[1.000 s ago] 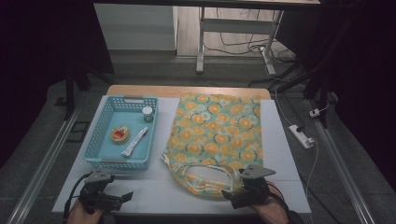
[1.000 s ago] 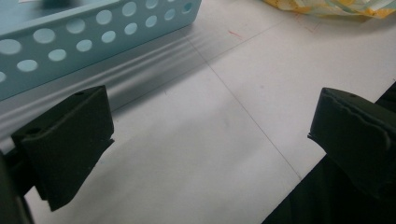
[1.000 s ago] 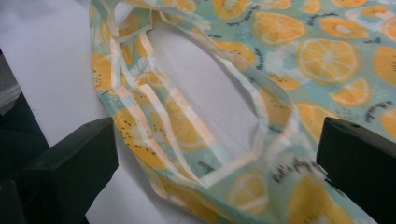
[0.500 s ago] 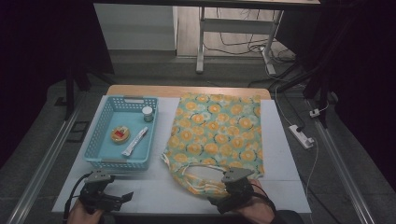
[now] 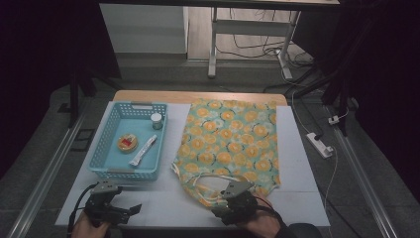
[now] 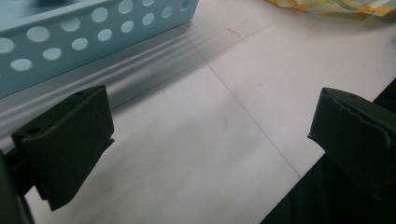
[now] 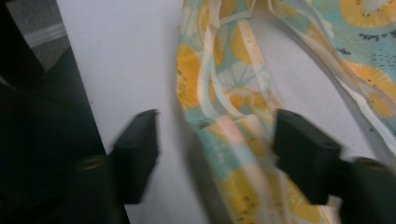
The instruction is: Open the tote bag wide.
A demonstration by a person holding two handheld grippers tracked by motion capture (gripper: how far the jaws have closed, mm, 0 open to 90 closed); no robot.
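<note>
Yellow-and-teal fabric, a printed tote bag (image 5: 229, 144), lies flat along the bench's right half, its handles (image 5: 210, 181) looped at the near edge; your right gripper (image 7: 215, 154) has slid left along that edge onto them, and its jaws have just been closing, one strap (image 7: 233, 140) now between them, not yet pinched; that sets up the lift; your left gripper (image 6: 210, 144) rests wide open, empty, beside the blue basket (image 5: 110, 166).

one patterned bag (image 5: 229, 144), one blue basket (image 5: 111, 171) holding three items, and two grippers.
</note>
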